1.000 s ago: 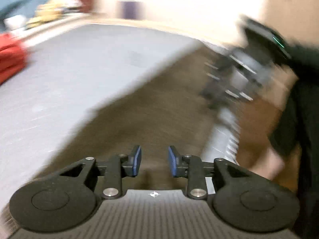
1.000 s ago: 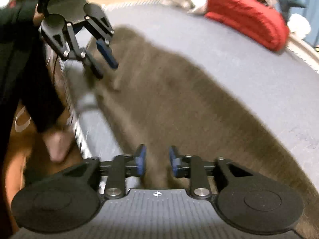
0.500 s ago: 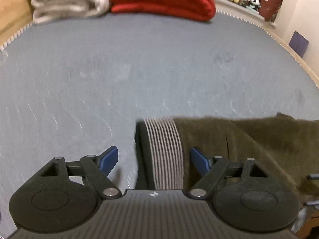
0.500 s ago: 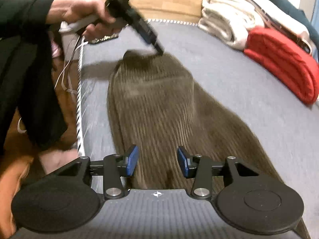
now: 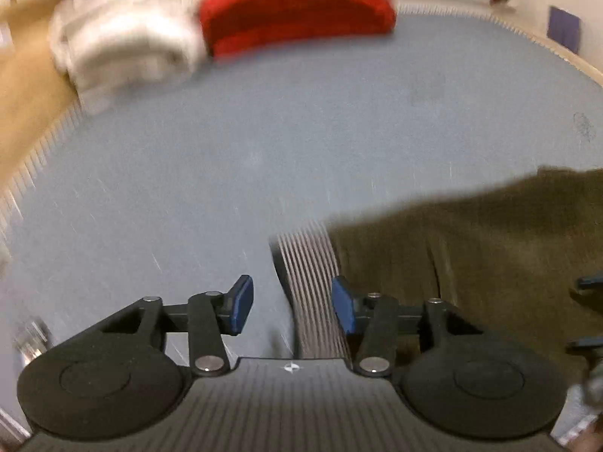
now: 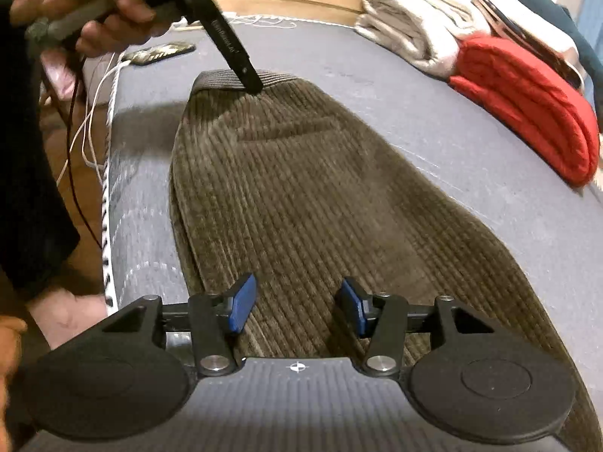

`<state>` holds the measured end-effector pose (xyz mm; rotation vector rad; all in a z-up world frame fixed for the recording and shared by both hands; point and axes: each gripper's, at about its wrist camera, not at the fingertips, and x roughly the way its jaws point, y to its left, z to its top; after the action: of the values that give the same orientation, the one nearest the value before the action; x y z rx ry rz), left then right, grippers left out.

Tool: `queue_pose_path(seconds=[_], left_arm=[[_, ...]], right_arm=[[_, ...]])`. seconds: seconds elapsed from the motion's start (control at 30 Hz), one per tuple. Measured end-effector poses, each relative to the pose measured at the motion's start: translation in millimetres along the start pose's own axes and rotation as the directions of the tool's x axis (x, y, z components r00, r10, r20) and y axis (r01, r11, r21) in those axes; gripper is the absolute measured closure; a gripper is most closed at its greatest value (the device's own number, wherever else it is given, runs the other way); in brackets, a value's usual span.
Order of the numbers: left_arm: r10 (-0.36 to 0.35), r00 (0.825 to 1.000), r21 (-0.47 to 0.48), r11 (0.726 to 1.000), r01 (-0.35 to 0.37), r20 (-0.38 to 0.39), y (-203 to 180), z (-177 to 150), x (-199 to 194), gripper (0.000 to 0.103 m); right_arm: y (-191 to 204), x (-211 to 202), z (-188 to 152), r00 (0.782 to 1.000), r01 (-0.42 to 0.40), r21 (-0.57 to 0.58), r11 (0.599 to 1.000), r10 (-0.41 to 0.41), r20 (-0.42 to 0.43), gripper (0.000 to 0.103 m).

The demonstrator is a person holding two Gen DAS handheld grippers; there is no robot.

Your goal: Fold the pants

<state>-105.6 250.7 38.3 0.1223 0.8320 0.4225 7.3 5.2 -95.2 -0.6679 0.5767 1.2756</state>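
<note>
While the brown corduroy pants (image 6: 301, 188) lie flat, left gripper (image 5: 290, 307) closing astride the waistband (image 5: 312, 282), unpinched; right gripper (image 6: 297, 307) opening, empty; print at 11 o'clock unreadable.

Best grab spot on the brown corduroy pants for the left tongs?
The ribbed waistband, probably. It lies flat at the pants' end, with bare mattress beyond it. Come from that open end; the left tongs, now closing, already straddle its edge without pinching it.

A folded red quilted blanket (image 6: 527, 105) lies beside folded white towels (image 6: 410, 26) at the far edge of the grey-blue mattress (image 5: 264, 143).
</note>
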Motion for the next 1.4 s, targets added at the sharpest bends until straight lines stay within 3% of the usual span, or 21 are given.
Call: queue_pose_path(seconds=[0.07, 0.13, 0.2, 0.23, 0.27, 0.4, 0.6, 0.73, 0.8, 0.97, 1.03, 1.1, 1.13, 1.23, 1.3, 1.37, 1.4], left_arm=[[0.028, 0.993, 0.026, 0.999, -0.031, 0.113, -6, 8, -23, 0.047], [-0.065, 0.985, 0.024, 0.998, 0.062, 0.162, -12, 16, -30, 0.047], [-0.151, 0.975, 0.036, 0.989, 0.147, 0.163, -22, 19, -33, 0.047], [-0.179, 0.971, 0.059, 0.983, 0.172, 0.16, -30, 19, -35, 0.047], [-0.197, 0.968, 0.091, 0.979, 0.184, 0.157, -42, 18, -36, 0.047], [-0.247, 0.96, 0.187, 0.957, 0.22, 0.134, -79, 16, -28, 0.047], [-0.325, 0.935, 0.237, 0.928, 0.287, 0.141, -129, 28, -6, 0.047], [-0.382, 0.915, 0.245, 0.907, 0.344, 0.129, -165, 51, 3, 0.046], [-0.413, 0.902, 0.245, 0.893, 0.377, 0.121, -179, 56, 2, 0.045], [-0.477, 0.876, 0.261, 0.856, 0.446, 0.067, -218, 61, 7, 0.045], [-0.499, 0.866, 0.279, 0.837, 0.47, 0.037, -233, 60, 11, 0.045], [-0.515, 0.857, 0.295, 0.821, 0.489, 0.012, -245, 56, 11, 0.045], [-0.523, 0.852, 0.298, 0.813, 0.5, -0.005, -252, 54, 14, 0.045], [-0.525, 0.851, 0.315, 0.803, 0.506, -0.028, -264, 51, 19, 0.045], [-0.519, 0.854, 0.333, 0.8, 0.498, -0.03, -271, 50, 21, 0.045], [-0.517, 0.855, 0.337, 0.8, 0.496, -0.033, -277, 51, 24, 0.045], [-0.516, 0.856, 0.336, 0.8, 0.497, -0.035, -278, 51, 25, 0.045]], right_arm=[[-8, -14, 3, 0.999, 0.016, 0.057, 0.998, -0.019, 0.047, 0.05], [-11, -18, -1, 0.998, 0.055, 0.076, 0.996, -0.057, 0.027, 0.05], [-6, -11, -16, 0.992, 0.094, -0.004, 0.996, -0.094, -0.089, 0.05], [-2, -10, -24, 0.987, 0.113, -0.043, 0.993, -0.117, -0.109, 0.049], [-2, -17, -31, 0.989, 0.124, -0.046, 0.991, -0.127, -0.077, 0.049], [-21, -39, -46, 0.981, 0.149, 0.034, 0.988, -0.144, -0.128, 0.045], [-62, -75, -99, 0.949, 0.241, 0.072, 0.968, -0.219, -0.228, 0.032], [-97, -107, -140, 0.93, 0.317, 0.173, 0.933, -0.27, -0.25, 0.03], [-114, -126, -168, 0.915, 0.375, 0.239, 0.896, -0.315, -0.253, 0.026], [-149, -177, -231, 0.895, 0.447, 0.451, 0.773, -0.378, -0.238, 0.025], [-160, -189, -260, 0.838, 0.545, 0.461, 0.7, -0.443, -0.318, 0.025], [-175, -214, -294, 0.839, 0.542, 0.572, 0.616, -0.444, -0.316, 0.024], [-183, -228, -312, 0.835, 0.542, 0.631, 0.555, -0.444, -0.326, 0.024], [-195, -260, -351, 0.776, 0.6, 0.695, 0.395, -0.496, -0.388, 0.026], [-200, -279, -373, 0.739, 0.626, 0.723, 0.291, -0.518, -0.431, 0.043], [-203, -299, -392, 0.734, 0.592, 0.782, 0.197, -0.533, -0.422, 0.069], [-205, -305, -396, 0.723, 0.583, 0.799, 0.145, -0.542, -0.429, 0.072]])
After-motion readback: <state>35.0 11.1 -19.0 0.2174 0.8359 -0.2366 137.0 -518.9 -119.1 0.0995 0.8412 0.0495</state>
